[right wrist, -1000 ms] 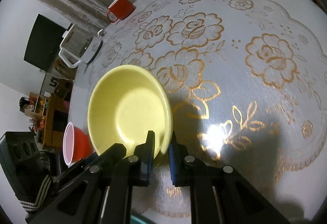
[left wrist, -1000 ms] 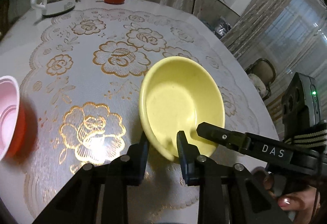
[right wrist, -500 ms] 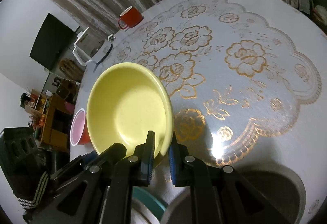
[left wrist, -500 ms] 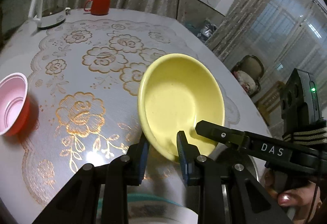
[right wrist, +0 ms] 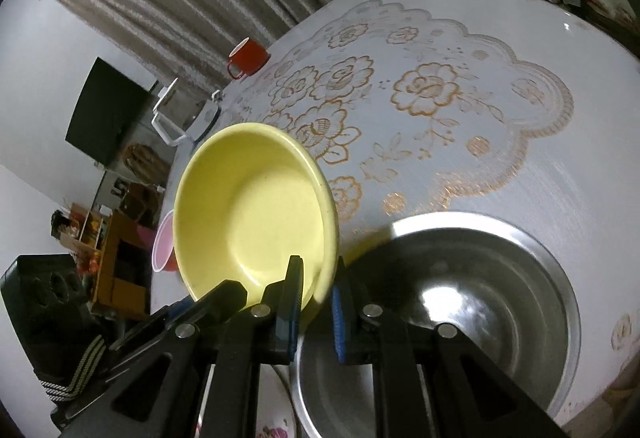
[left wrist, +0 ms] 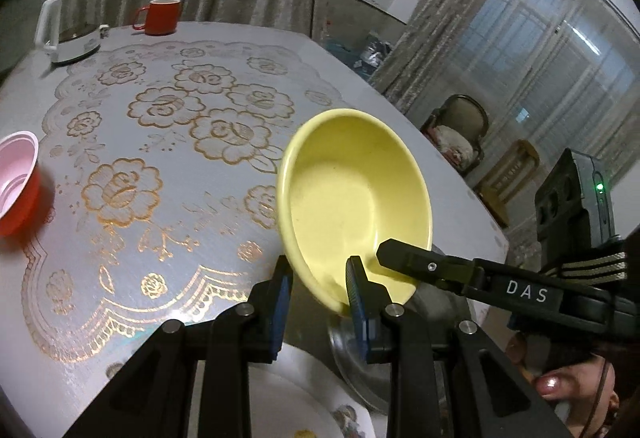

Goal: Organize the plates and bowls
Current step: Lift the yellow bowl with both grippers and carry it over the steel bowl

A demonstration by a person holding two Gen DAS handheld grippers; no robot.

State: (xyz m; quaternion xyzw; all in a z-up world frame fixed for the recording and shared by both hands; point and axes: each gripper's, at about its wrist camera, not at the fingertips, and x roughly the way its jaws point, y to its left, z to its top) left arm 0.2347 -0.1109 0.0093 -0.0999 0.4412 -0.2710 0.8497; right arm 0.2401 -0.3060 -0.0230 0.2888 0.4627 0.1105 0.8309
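Both hand-held grippers, left [left wrist: 318,288] and right [right wrist: 316,304], angle downward, each clamped on the near rim of the tilted yellow bowl [left wrist: 352,198] above the counter [left wrist: 160,142].

Both grippers clamped on one bowl rim, pitched down.

Left gripper [left wrist: 318,284] closed on the near rim of the yellow bowl [left wrist: 352,194], one finger inside, one outside the wall. Right gripper [right wrist: 316,302] closed on the same rim further round, pads pinching the wall; its finger [left wrist: 424,264] reaches in from the right in the left wrist view. A hand [left wrist: 560,394] grips the right handle low at right, one painted nail showing.
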